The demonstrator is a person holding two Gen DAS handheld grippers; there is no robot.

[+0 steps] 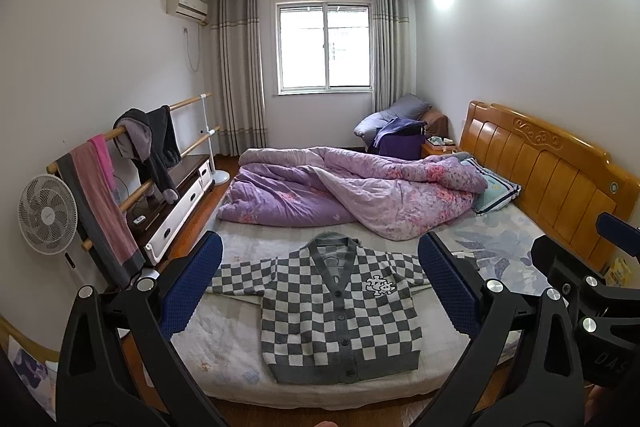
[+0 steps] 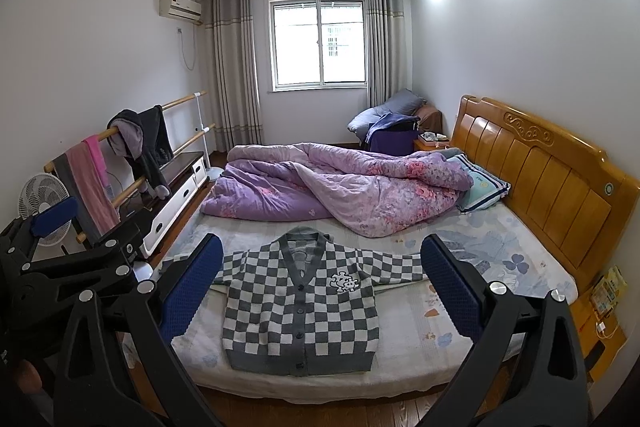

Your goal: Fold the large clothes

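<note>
blue-padded claws: the left claw (image 1: 320,283) and the right claw (image 2: 322,285) both hang released above the foot of the bed, fingers spread wide and holding nothing; each black frame shows at the edge of the other's view.
cardigan: a grey-and-white checked cardigan (image 1: 340,311) lies flat and buttoned on the near part of the mattress (image 2: 460,311), sleeves stretched out to either side, collar toward the quilt, a small white patch on its chest; neither claw touches it.
bed: a pale floral sheet covers the mattress, with a carved wooden headboard (image 1: 560,171) along the right side.
quilt: a rumpled purple floral quilt (image 2: 340,183) is heaped across the far half of the bed, just beyond the cardigan's collar, its end beside a striped pillow (image 2: 484,187) at the headboard.
left wall: a white fan (image 1: 47,214) stands near a wooden rail (image 1: 188,103) draped with a pink towel and dark clothes, over a low cabinet.
far end: a bright window (image 2: 319,43) sits between grey curtains, an air conditioner (image 2: 180,6) high to its left.
</note>
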